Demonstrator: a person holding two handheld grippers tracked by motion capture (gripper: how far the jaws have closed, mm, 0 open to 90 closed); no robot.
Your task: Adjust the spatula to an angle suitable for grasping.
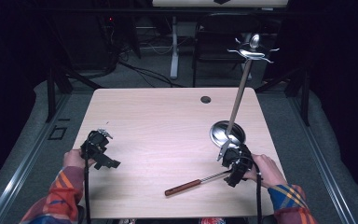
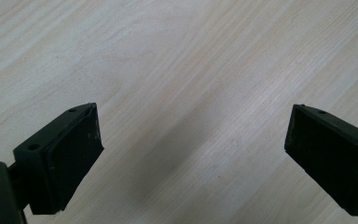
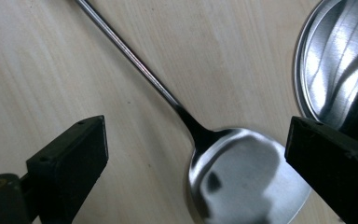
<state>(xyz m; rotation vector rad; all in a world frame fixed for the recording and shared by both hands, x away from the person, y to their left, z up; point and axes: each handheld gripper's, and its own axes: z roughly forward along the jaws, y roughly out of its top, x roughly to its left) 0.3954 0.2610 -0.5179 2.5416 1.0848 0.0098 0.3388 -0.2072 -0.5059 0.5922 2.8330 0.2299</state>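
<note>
A steel turner lies on the wooden table (image 1: 158, 126); its brown wooden handle (image 1: 182, 187) points to the near left. In the right gripper view its shiny blade (image 3: 242, 182) and thin shaft (image 3: 130, 56) lie between the jaws. My right gripper (image 3: 198, 135) hangs open just above the blade, and neither pad touches it. In the high view the right gripper (image 1: 235, 161) is at the table's near right, beside the stand's base. My left gripper (image 1: 100, 149) rests at the near left, open (image 2: 193, 135), with nothing but bare wood between its jaws.
A steel utensil stand has a round base (image 1: 227, 133) and a tall pole that leans up to a ring of hooks (image 1: 253, 51). Its base (image 3: 340, 60) is right next to the right jaw. A cable hole (image 1: 205, 99) sits near the far edge.
</note>
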